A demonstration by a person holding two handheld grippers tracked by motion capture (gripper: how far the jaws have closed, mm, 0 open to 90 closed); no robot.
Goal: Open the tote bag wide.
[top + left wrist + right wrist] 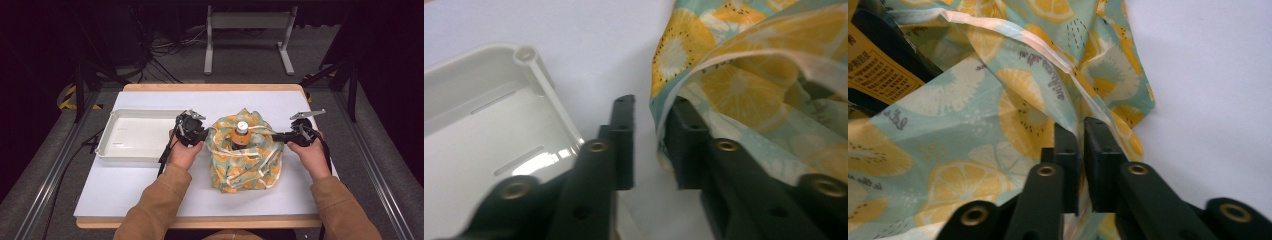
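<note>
A lemon-print cloth bag (245, 160) sits in the middle of the white table, its mouth spread wide around a dark bottle (241, 131) with a pale cap. My left gripper (202, 134) is at the bag's left rim. In the left gripper view its jaws (651, 107) stand apart, and the bag's edge (684, 65) hangs loose against the right one. My right gripper (276, 136) is at the bag's right rim. Its jaws (1081, 126) show a narrow gap with the white hem (1013, 37) running into it. The bottle's yellow label (878, 70) shows inside the bag.
A white plastic tray (112, 150) lies left of the bag, its corner (544, 85) close beside my left gripper. Bare table runs in front of the bag and to its right. Past the table's far edge stands a grey metal frame (247, 22).
</note>
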